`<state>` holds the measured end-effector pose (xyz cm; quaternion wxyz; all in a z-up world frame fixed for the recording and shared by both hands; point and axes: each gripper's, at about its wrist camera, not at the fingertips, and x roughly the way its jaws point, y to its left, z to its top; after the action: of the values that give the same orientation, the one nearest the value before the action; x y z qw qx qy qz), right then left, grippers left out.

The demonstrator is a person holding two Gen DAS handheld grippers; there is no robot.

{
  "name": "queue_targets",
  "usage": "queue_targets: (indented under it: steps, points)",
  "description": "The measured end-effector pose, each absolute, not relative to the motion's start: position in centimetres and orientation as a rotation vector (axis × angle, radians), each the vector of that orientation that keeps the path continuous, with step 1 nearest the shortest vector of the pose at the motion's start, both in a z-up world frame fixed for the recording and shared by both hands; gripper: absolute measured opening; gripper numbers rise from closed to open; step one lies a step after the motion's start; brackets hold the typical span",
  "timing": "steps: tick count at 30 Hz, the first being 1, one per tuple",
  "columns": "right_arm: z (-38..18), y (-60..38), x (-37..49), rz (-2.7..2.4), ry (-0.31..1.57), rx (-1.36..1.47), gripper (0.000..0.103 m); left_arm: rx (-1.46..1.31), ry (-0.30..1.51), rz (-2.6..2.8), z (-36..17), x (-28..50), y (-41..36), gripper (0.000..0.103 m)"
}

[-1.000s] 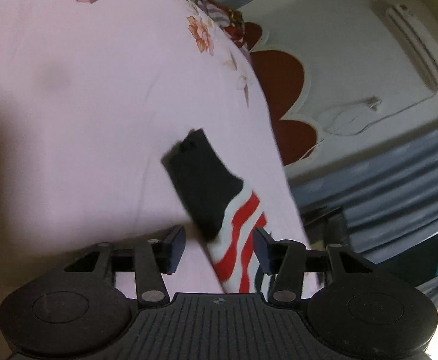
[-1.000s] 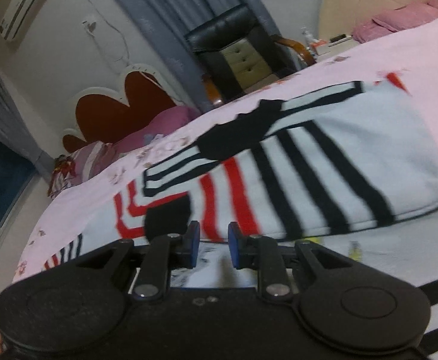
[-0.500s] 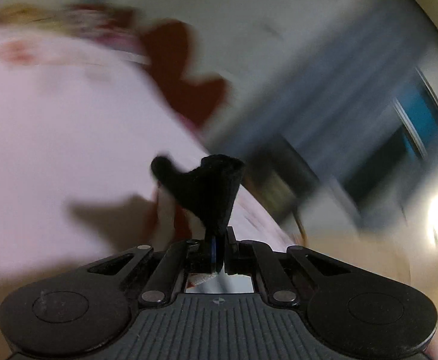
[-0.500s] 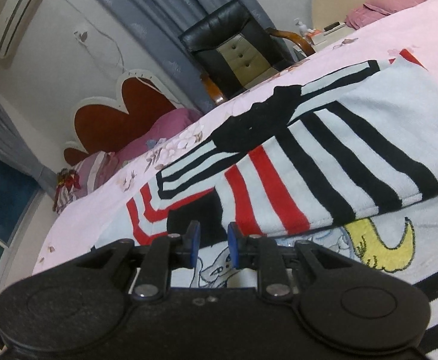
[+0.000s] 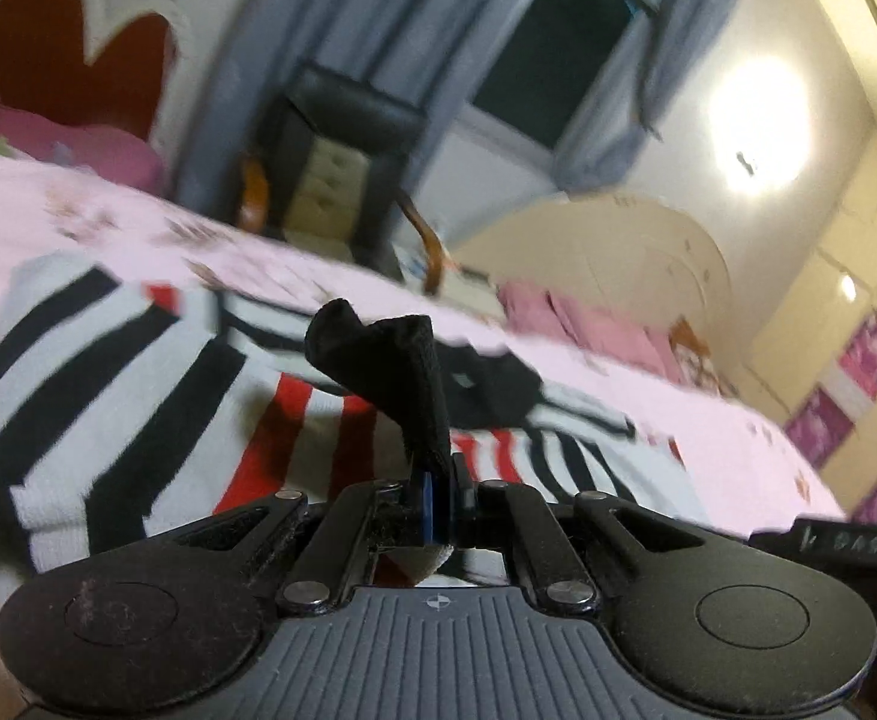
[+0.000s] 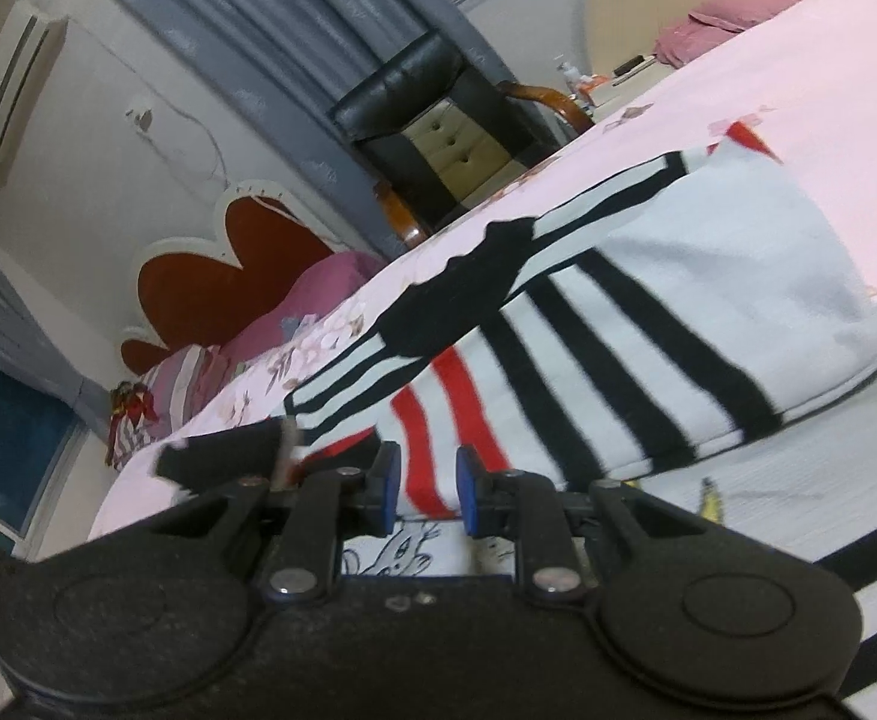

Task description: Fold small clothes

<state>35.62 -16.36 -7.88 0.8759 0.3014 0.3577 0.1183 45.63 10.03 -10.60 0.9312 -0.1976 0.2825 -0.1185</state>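
Sleeve cuff (image 5: 390, 372) pinched between left fingers (image 5: 429, 498).

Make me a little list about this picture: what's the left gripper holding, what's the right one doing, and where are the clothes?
left gripper: shut on the black cuff of the sleeve, lifted over the garment
right gripper: open, holding nothing
garment: striped sweater, white with black and red stripes
surface: pink bedsheet
background: black armchair, grey curtains
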Motion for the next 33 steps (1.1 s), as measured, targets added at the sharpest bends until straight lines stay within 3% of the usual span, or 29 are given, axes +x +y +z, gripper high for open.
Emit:
queue_targets:
  steps: [5,6,8,13,20,24,26,33]
  points:
    - [-8.8,-17.8,35.7,0.246,0.767,0.701,0.029,-0.292,0.655,-0.248,-12.1,45.2,5.2,0.005]
    - [-9.1,-18.0,35.7,0.251,0.774,0.722,0.031,-0.256,0.655,-0.238,-12.5,45.2,4.6,0.011]
    - [-9.6,-18.1,35.7,0.260,0.783,0.757,0.041,-0.227,0.619,-0.275,-11.9,43.8,4.6,0.054]
    - [-10.6,-17.3,36.3,0.308,0.801,0.801,0.041,-0.200,0.548,-0.234,-9.7,37.2,8.5,0.054]
    - [-12.1,-15.3,38.2,0.280,0.829,0.763,0.038,-0.241,0.581,-0.016,-11.4,32.0,17.7,0.054]
    - [-12.6,-14.7,39.7,0.262,0.836,0.720,0.030,-0.235,0.582,0.022,-12.4,33.0,19.3,0.054]
    - [-12.5,-13.9,40.3,0.254,0.846,0.658,0.006,-0.244,0.580,0.020,-12.6,33.6,19.5,0.054]
    - [-7.9,-13.9,39.3,0.249,0.664,0.494,0.004,-0.229,0.578,0.013,-13.1,35.3,18.7,0.054]
